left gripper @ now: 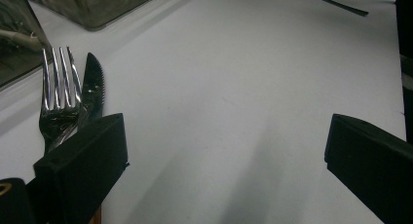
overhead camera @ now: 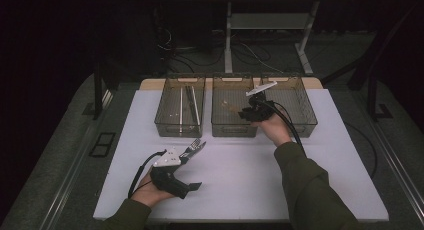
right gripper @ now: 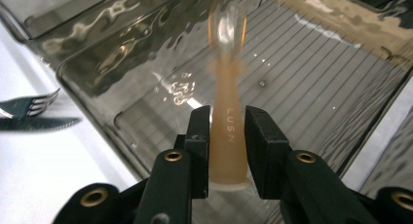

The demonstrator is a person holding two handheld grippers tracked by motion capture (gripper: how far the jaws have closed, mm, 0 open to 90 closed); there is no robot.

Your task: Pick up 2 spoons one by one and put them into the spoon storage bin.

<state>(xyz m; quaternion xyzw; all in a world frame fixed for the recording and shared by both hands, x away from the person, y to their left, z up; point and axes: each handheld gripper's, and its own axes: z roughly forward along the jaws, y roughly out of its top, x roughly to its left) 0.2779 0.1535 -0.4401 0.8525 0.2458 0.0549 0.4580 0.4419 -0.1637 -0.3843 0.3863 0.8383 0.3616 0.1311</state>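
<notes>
My right gripper [overhead camera: 251, 113] hangs over the middle bin [overhead camera: 234, 131], reaching in from its front wall. Its jaws sit against both sides of a tan-handled utensil [right gripper: 228, 78] that points away into that bin [right gripper: 311, 83]; the utensil's far end is blurred. My left gripper [overhead camera: 195, 167] rests on the white table [overhead camera: 250, 180] at the front left, jaws wide open with nothing between them [left gripper: 226, 131]. A steel fork [left gripper: 58, 87] and a dark knife [left gripper: 93, 83] lie side by side just outside its left jaw, tips toward the bins.
Three translucent bins stand in a row at the back of the table. The left bin [overhead camera: 180, 129] holds a few long utensils, and the right bin [overhead camera: 302, 126] is beside my right hand. A cable [overhead camera: 137, 175] trails from the left gripper.
</notes>
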